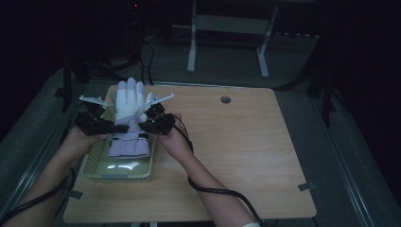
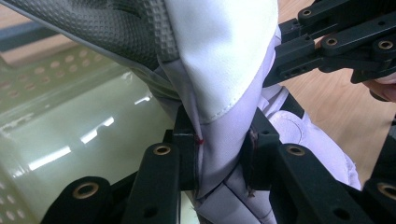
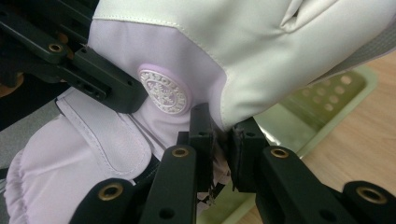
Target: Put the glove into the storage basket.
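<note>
A white and pale lilac padded fabric glove point(image 1: 128, 111) is held up between 2 tools, its fingers pointing away from the person and its gathered cuff hanging low over a pale green perforated plastic basket point(image 1: 97, 161) that sits near the left front corner of the light wooden desk point(image 1: 246, 146). The left hand-held gripper point(image 1: 124, 128) comes in from the left and pinches the glove's wrist edge; in the left gripper view its pads point(image 2: 186, 154) press a fold of lilac cloth flat between them, with the grey textured palm above. The right hand-held gripper point(image 1: 143, 126) comes in from the opposite side and pinches the other edge at about the same height; in the right gripper view its jaws are pressed together on the seam just below a round embossed lilac badge point(image 3: 163, 91). The 2 grippers face each other closely across the glove, above the basket's far half.
</note>
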Motion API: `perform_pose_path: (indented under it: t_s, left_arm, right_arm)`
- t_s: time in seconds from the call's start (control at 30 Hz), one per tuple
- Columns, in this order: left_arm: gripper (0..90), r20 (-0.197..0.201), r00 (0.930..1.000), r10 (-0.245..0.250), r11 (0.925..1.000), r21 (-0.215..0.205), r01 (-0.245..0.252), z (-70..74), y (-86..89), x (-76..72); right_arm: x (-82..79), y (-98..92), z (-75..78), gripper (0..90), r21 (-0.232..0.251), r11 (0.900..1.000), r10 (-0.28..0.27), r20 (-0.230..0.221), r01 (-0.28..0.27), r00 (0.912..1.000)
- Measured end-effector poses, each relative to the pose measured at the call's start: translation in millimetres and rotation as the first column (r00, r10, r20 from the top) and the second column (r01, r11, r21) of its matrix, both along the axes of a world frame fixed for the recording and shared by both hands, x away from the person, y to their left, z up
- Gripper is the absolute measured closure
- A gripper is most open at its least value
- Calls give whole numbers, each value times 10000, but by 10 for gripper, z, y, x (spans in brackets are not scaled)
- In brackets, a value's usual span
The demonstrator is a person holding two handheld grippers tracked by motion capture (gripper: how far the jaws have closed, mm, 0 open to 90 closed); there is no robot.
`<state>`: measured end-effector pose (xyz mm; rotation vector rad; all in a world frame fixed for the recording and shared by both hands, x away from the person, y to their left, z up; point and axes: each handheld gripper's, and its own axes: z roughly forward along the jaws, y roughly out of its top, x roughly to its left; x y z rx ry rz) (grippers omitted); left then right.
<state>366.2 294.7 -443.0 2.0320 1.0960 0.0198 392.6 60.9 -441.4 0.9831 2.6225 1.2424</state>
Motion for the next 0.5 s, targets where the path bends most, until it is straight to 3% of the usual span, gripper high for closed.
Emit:
perform_pose_path:
  t_s: [0.27, 0.5]
  left_arm:
    - [716, -611, 9981, 60, 9998, 190, -48, -294, 154, -17]
    - [715, -1095, 9939, 103, 9997, 250, -76, -546, 216, -40]
  right_arm:
    - [-9, 190, -302, 811, -201, 9998, 74, -538, -85, 9985]
    - [-25, 320, -524, 810, -811, 9963, 200, -955, -278, 9952]
